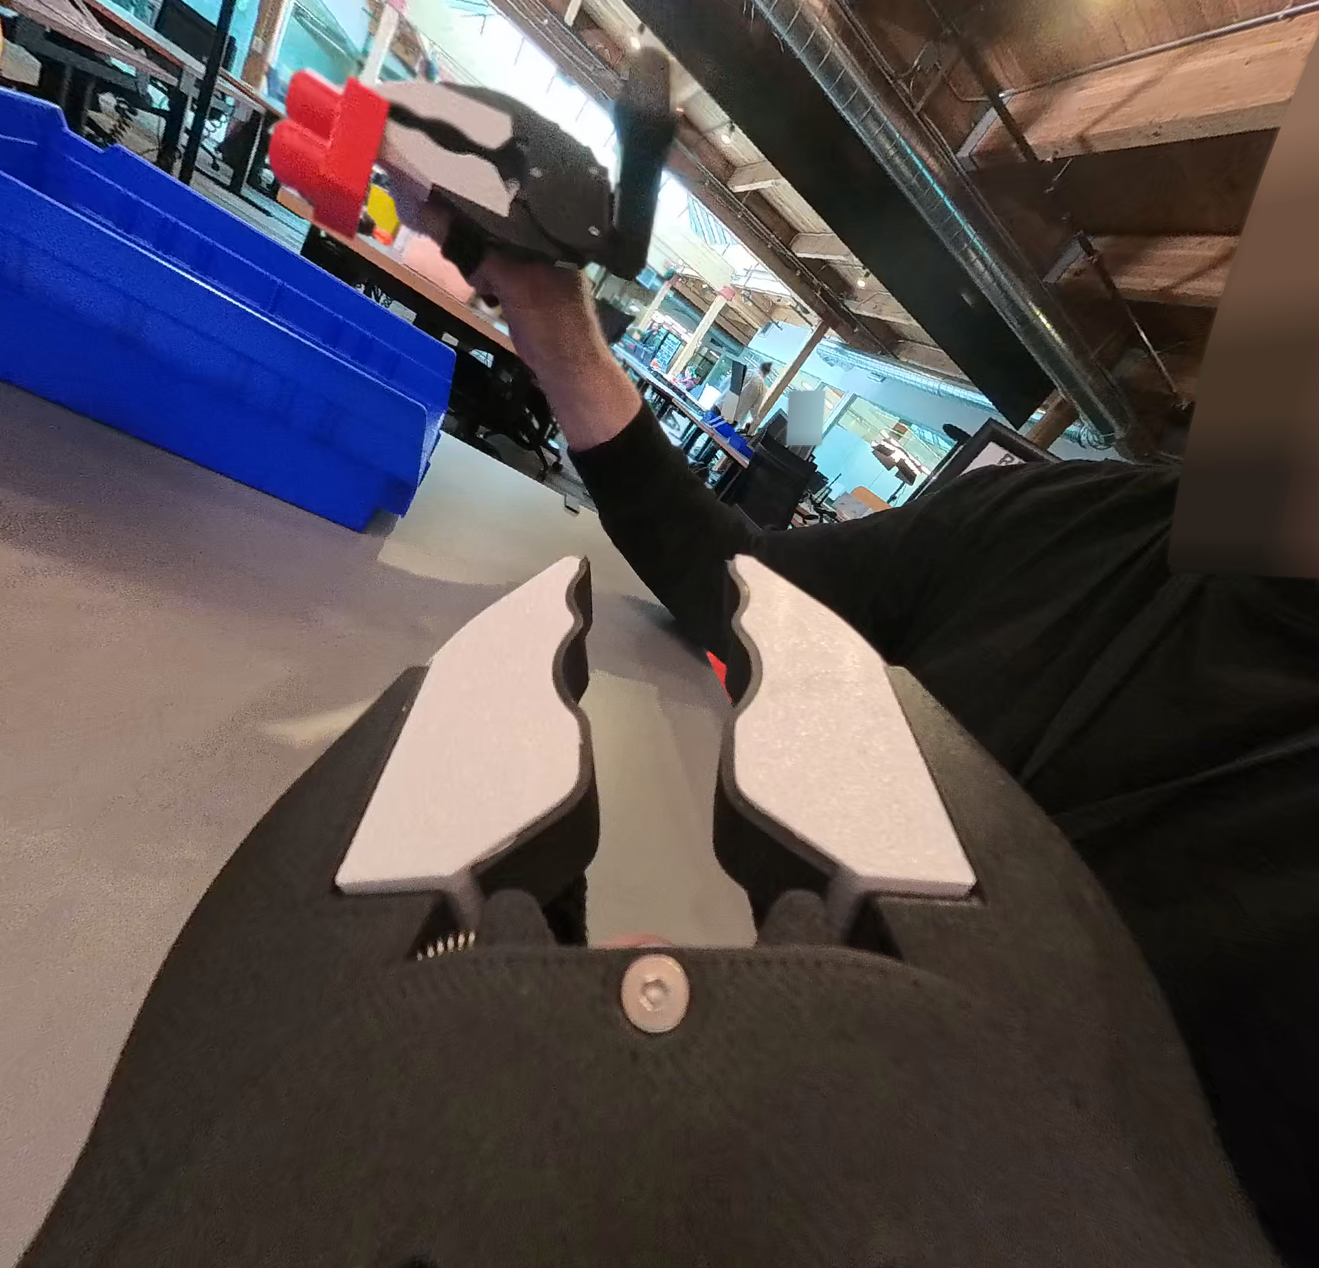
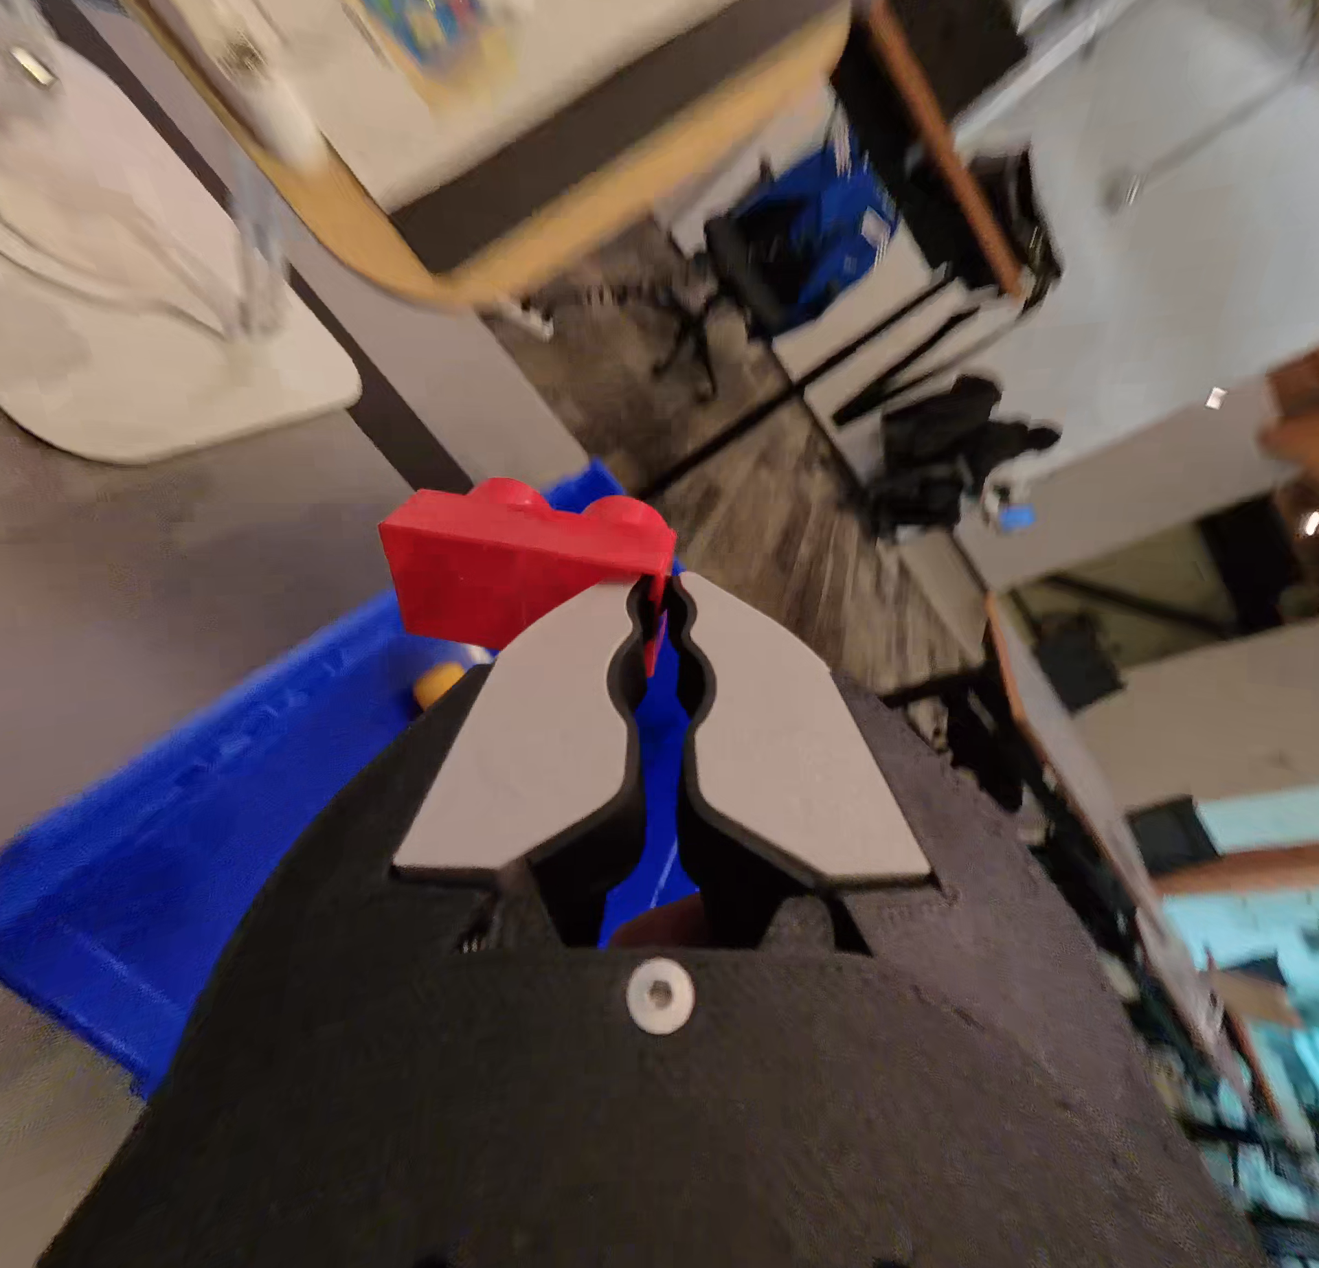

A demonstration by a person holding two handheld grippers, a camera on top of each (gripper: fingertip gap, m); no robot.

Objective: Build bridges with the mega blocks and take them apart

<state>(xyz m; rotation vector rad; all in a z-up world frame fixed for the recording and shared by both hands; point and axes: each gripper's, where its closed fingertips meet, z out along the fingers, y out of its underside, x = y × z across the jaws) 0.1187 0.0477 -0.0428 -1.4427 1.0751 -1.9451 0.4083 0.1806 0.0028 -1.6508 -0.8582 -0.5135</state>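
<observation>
A: Where do we have the red block (image 2: 499, 577) right now?

B: We hold it up in the air in the right gripper (image 2: 660, 595), above the blue bin (image 2: 214, 805). Our jaws are clenched on a thin wall at one edge of the block, and the rest of it sticks out to the left of the fingertips with its two round studs pointing away from us.

A: Does the other camera agree?

B: Yes. From the left wrist view we see the right gripper (image 1: 389, 138) raised high on the far side, gripped by a hand (image 1: 549, 306) with a black sleeve (image 1: 664, 520) below it, and the red block (image 1: 332, 145) juts from its tip, over the blue bin (image 1: 214, 349).

A: And the left gripper (image 1: 660, 591)?

B: We keep it low over the grey counter (image 1: 178, 663), jaws released with a clear gap between the pads and only bare counter showing through. A small sliver of something red (image 1: 719, 670) peeks out just beyond the right pad, near the sleeve; we cannot tell what it is.

A: Anything in the bin?

B: In the right wrist view we catch a small orange-yellow piece (image 2: 439, 684) inside it, partly hidden behind our gripper. The blue bin stands on the counter (image 2: 143, 591), to the far left of the left gripper.
</observation>
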